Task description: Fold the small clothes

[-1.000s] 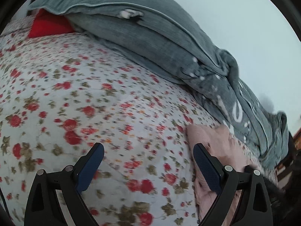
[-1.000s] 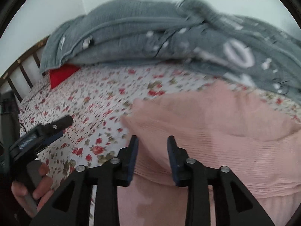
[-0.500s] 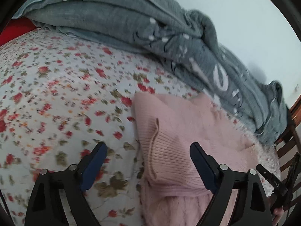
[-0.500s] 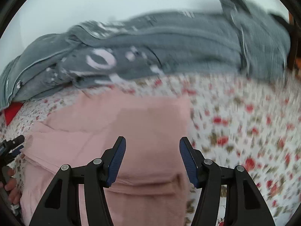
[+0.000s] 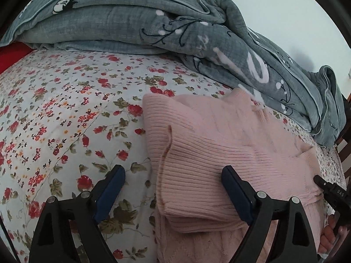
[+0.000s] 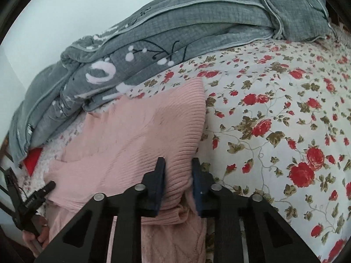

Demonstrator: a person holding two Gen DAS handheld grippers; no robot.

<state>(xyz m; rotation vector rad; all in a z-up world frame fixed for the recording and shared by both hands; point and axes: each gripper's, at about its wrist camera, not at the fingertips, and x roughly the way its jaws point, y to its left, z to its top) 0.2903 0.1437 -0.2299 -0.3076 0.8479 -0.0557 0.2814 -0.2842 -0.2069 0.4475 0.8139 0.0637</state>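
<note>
A pink ribbed sweater (image 5: 219,135) lies folded on the floral bed sheet (image 5: 54,109). My left gripper (image 5: 172,171) is open and hovers over the sweater's near left corner, with one finger above the sheet and the other above the knit. In the right wrist view the sweater (image 6: 136,135) has its ribbed right edge bunched between the pads of my right gripper (image 6: 178,161). Those jaws are closing and pinch the fabric. Each wrist view catches the other gripper at its edge, the left gripper (image 6: 37,199) and the right gripper (image 5: 329,190), each held by a hand.
A rumpled grey blanket (image 5: 153,22) is heaped along the far side of the bed, touching the sweater's far edge. A red pillow (image 6: 33,157) peeks from under it. Wooden bed-frame slats (image 5: 344,149) stand at one end. Bare floral sheet (image 6: 285,109) spreads on both sides of the sweater.
Both grippers swung across the bed to the sweater. The left one now straddles its near left corner. The right jaws widened, then narrowed onto the sweater's ribbed right edge.
</note>
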